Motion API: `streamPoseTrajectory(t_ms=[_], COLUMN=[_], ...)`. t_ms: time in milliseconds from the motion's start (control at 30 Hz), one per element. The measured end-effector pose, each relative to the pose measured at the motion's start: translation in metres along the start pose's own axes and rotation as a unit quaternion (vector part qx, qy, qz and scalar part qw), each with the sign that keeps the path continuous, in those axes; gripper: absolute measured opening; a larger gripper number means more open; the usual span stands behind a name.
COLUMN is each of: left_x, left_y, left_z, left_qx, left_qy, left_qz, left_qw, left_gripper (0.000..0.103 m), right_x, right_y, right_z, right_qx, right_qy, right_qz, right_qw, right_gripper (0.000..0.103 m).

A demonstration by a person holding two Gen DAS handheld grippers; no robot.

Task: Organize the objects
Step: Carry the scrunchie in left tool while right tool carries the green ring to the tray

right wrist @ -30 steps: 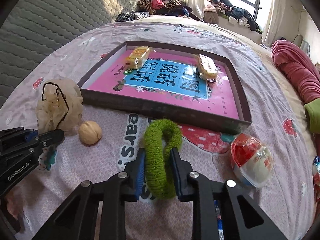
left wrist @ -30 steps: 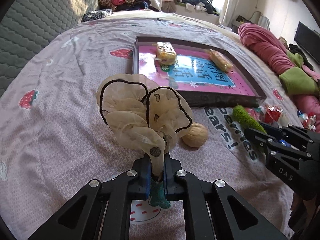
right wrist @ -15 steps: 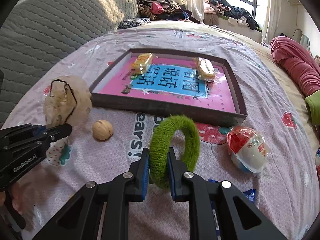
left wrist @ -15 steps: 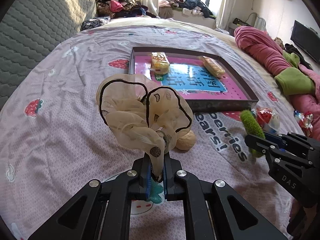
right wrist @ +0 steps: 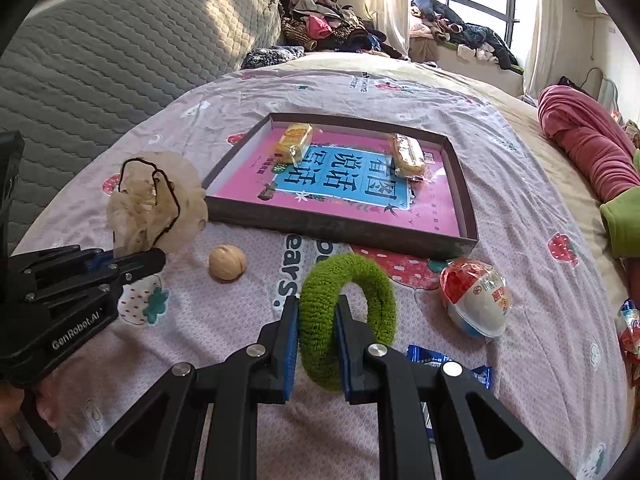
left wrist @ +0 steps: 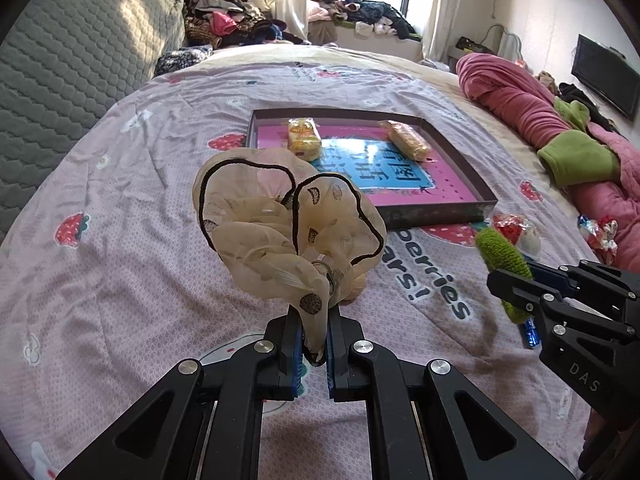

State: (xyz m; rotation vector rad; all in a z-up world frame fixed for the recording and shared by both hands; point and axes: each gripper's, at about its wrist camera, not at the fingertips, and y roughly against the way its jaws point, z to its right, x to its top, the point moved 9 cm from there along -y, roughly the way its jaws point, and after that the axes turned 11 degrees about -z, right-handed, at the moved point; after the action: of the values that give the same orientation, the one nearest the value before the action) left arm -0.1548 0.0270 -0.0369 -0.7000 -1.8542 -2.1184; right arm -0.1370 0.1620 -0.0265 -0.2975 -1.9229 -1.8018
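Left hand-held gripper [left wrist: 314, 340]: pads pinched on the lower tail of a cream organza scrunchie [left wrist: 288, 232], black-edged, its ruffles standing up above the fingers, clear of the bed [left wrist: 120, 240].

Right hand-held gripper [right wrist: 316, 344]: clamped on one side of a green fuzzy scrunchie [right wrist: 346, 316], ring upright, off the cover.

Shallow box tray [right wrist: 340, 228]: straight ahead of both grippers, toward the bed's far edge, long side across the view; two wrapped cakes already inside. Right gripper sits closer to the near wall, judged first to deliver.

Loose near that wall: walnut [right wrist: 227, 262], capsule toy [right wrist: 476, 300].
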Motion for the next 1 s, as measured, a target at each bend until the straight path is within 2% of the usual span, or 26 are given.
streamPoseTrajectory(t_ms=[267,667,1000], left_x=[0.001,0.007,0.031], left_y=[0.017,0.039,0.048], left_z=[0.01,0.033,0.031], left_qx=[0.003,0.0,0.004], left_qy=[-0.009,-0.019,-0.016], left_qz=[0.012,0.022,0.029], left_qw=[0.9999,0.9996,0.9995], left_gripper=[0.009,0.009,0.009], right_x=[-0.001,0.011,0.039], right_y=[0.019,0.054,0.076], right_z=[-0.004,0.01,0.028], right_qx=[0.009,-0.003,-0.025], right_qy=[0.004,0.008,0.011], right_qz=[0.013,0.034,0.056], right_qw=[1.0,0.999,0.998], right_gripper=[0.017,0.017,0.017])
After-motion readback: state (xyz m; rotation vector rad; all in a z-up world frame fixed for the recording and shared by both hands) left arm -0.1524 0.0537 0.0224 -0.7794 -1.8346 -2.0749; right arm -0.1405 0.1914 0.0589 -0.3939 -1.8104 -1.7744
